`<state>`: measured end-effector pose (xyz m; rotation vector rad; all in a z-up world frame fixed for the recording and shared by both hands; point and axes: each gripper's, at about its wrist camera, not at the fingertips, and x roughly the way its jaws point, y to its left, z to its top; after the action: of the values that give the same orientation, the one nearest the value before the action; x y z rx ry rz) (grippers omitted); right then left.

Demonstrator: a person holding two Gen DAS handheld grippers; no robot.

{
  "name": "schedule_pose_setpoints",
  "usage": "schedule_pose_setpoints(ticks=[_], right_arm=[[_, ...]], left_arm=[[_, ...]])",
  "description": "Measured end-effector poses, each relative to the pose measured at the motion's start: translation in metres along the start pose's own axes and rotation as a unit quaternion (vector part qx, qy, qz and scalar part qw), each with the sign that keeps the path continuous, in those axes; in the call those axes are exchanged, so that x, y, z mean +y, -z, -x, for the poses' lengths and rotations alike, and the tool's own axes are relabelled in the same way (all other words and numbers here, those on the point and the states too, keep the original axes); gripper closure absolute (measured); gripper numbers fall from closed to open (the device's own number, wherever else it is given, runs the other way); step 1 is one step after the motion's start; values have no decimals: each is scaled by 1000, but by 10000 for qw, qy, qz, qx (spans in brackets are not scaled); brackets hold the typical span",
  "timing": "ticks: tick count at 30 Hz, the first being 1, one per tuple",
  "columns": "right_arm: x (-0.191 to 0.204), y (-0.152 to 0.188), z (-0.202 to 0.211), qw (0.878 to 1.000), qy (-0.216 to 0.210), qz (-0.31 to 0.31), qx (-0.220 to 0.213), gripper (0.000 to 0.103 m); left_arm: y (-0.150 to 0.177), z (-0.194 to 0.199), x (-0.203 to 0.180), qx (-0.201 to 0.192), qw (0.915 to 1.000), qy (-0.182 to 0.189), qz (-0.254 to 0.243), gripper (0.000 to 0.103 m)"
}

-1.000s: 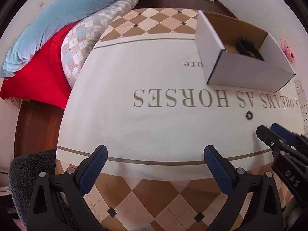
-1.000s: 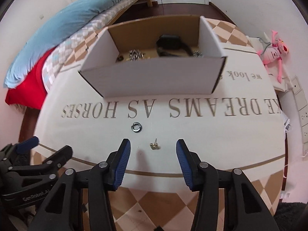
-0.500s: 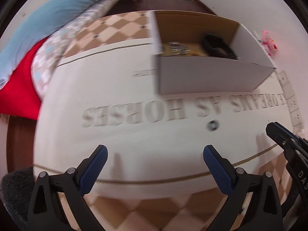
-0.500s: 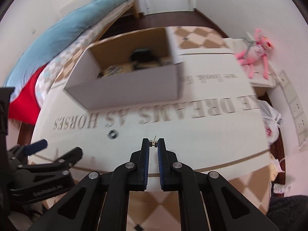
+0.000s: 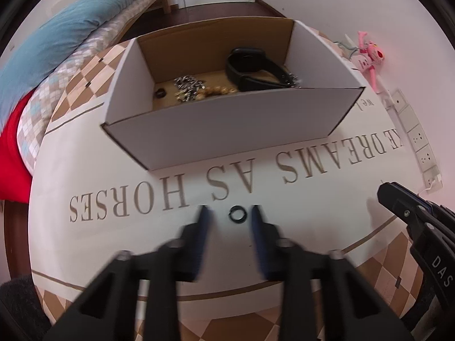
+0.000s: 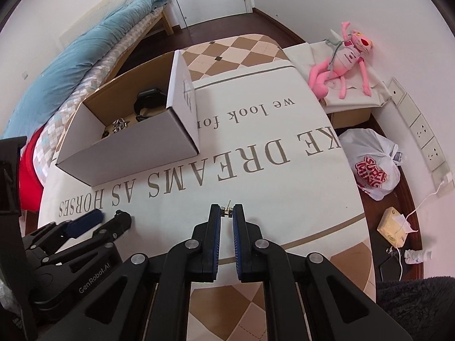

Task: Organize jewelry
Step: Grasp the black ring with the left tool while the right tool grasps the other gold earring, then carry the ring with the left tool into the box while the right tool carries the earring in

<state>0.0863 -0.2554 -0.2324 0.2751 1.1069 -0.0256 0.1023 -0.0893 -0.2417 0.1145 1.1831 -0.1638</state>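
A small black ring point(image 5: 237, 214) lies on the lettered cloth point(image 5: 113, 244), between the blurred blue pads of my left gripper point(image 5: 229, 213), which is half closed around it without touching. My right gripper point(image 6: 226, 213) is shut on a small gold earring point(image 6: 227, 211) and holds it above the cloth; it also shows at the right edge of the left wrist view point(image 5: 398, 199). The open cardboard box point(image 5: 221, 130) behind the ring holds a black watch point(image 5: 253, 68), silver chains point(image 5: 187, 83) and a dark ring point(image 5: 160, 93).
A bed with blue quilt point(image 6: 85, 65) and red cover point(image 5: 14, 153) lies left. A pink plush toy point(image 6: 341, 59), a plastic bag point(image 6: 372, 167) and wall sockets point(image 6: 426, 139) are at the right. The left gripper shows low left in the right wrist view point(image 6: 111, 218).
My left gripper swung right to straddle the black ring and its jaws narrowed. My right gripper closed on the gold earring and lifted it, turning right.
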Motion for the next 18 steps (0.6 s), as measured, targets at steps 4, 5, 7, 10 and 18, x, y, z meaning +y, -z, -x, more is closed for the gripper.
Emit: schedule_pose_setpoints(ticks=[4, 5, 7, 10, 18], right_arm=[[1, -1, 1, 10000, -31, 1, -12, 94], [1, 0, 1, 10000, -38, -15, -21, 94], [0, -1, 4, 10000, -80, -38, -38, 94], [2, -3, 10, 9998, -139, -32, -99, 94], [23, -32, 42, 9974, -631, 35, -359, 94]], left_arm=[[0, -1, -1, -43, 10000, 6, -61, 93], [-1, -2, -2, -48, 10000, -1, -70, 93], [0, -1, 2, -56, 10000, 14, -60, 93], [0, 6, 3, -110, 9999, 47, -38, 93], [-33, 71, 27, -523, 9966, 574, 281, 93]])
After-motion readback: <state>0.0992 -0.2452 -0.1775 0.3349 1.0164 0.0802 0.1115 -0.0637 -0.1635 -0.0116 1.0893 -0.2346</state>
